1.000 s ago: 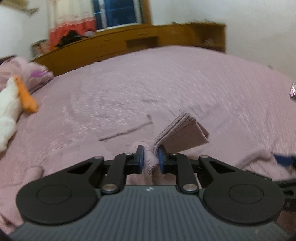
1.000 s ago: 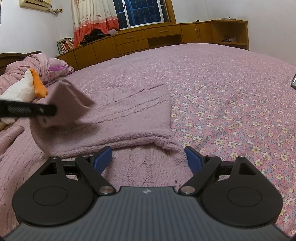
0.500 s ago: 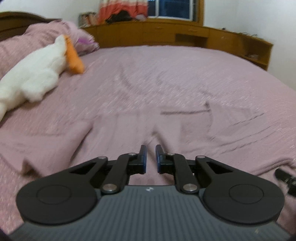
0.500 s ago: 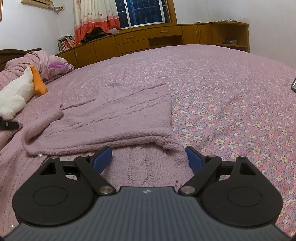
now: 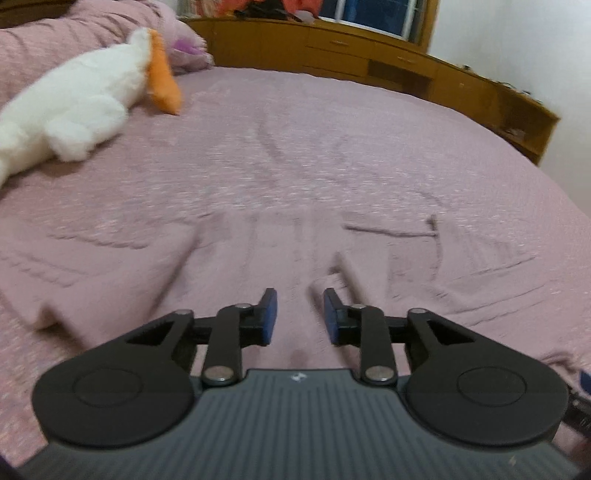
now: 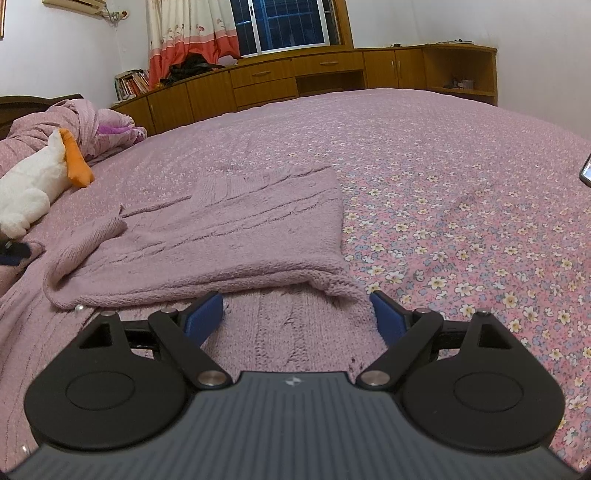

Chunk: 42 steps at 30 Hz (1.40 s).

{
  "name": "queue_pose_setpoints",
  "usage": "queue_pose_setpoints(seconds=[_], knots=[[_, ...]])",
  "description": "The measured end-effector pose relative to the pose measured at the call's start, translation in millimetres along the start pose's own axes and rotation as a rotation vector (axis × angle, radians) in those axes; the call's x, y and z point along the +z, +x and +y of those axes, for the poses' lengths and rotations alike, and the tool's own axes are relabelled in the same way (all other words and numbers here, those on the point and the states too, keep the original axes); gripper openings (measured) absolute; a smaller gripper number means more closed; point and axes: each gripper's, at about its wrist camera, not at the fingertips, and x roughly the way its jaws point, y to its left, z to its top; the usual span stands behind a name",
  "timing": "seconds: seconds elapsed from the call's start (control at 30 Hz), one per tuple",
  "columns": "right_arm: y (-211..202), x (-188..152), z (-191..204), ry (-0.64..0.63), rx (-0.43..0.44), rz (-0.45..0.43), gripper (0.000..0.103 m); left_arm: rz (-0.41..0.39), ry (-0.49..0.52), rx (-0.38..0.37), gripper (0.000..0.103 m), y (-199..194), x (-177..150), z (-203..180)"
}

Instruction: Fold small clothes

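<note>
The left gripper [image 5: 300,308] hovered low over a mauve knitted sweater [image 6: 229,236], its blue-padded jaws opening with only a narrow gap and nothing held between them; the knit lay flat just beneath and ahead of the tips. The right gripper [image 6: 297,314] stood wide open and empty, its two blue pads spread to either side of a cabled panel of the same sweater, which reached right up under the tool. Just ahead of the right gripper's fingers, a folded-over layer of the sweater formed a thick rolled edge running across the view, and beyond that edge the folded part stretched away from the tool. To the left of that fold, a sleeve [image 6: 88,240] lay turned across the garment. The sweater rested on a bed [image 6: 461,192] covered in a pink floral sheet, which spread to the right of the right gripper and far ahead of both tools. Far ahead and to the left of both grippers lay a white plush toy [image 5: 70,110] with an orange part. Beyond the bed stood a wooden cabinet [image 6: 295,77] under a window with a curtain [image 6: 184,33]. The left view was blurred.
</note>
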Motion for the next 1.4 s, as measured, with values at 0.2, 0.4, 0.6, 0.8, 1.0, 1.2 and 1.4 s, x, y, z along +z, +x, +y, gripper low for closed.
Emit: queue_pose_setpoints(seconds=[0.2, 0.4, 0.6, 0.8, 1.0, 1.2, 1.4], knots=[[-15, 8, 2, -0.009, 0.006, -0.061, 0.090, 0.021, 0.031, -0.046, 0.051, 31, 12, -24], [-8, 13, -2, 0.024, 0.036, -0.060, 0.090, 0.062, 0.030, -0.030, 0.051, 68, 14, -35], [4, 4, -5, 0.019, 0.031, -0.027, 0.090, -0.002, -0.052, -0.086, 0.014, 62, 18, -22], [9, 3, -5, 0.015, 0.026, -0.028, 0.090, -0.110, -0.097, 0.018, 0.013, 23, 17, 5], [9, 2, -4, 0.010, 0.023, -0.029, 0.090, -0.083, -0.078, 0.139, 0.024, -6, -3, 29], [10, 2, -4, 0.003, 0.019, -0.029, 0.090, -0.043, -0.110, 0.159, 0.053, -21, -23, 49], [7, 2, -4, 0.017, 0.020, -0.032, 0.090, -0.026, -0.132, 0.131, 0.053, -22, -21, 58]])
